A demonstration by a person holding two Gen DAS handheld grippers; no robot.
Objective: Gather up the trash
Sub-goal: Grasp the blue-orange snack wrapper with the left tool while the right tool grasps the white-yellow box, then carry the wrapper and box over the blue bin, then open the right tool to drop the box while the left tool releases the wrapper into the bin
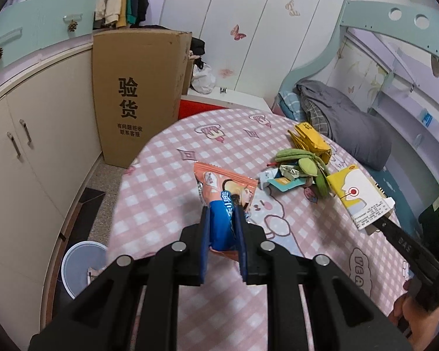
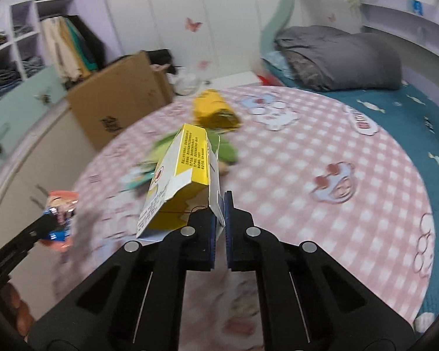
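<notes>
Left wrist view showed the snack wrapper [image 1: 224, 201], orange and blue, pinched between the blue pads of the left gripper [image 1: 223, 215] and lifted over the near-left part of the pink checked tablecloth [image 1: 166, 158]. Right of it, the yellow carton [image 1: 358, 196] was gripped at its near end by the right gripper [image 1: 380, 224], which came in from the right edge. Right wrist view was blurred but showed the right gripper [image 2: 219, 204] pressed together on a thin flap of that carton [image 2: 184, 169], with the carton tilted up and away. More trash lay on the cloth beyond: green peels [image 1: 304, 163], small torn wrappers [image 1: 281, 180] beneath them, a crumpled yellow bag [image 1: 310, 139] farther off. Left of the table stood a tall cardboard box [image 1: 137, 96] against cream cabinets [image 1: 29, 152]; a white bin [image 1: 79, 266] sat on the floor near-left. Far right, a grey duvet [image 1: 345, 122] was heaped on a bed.
</notes>
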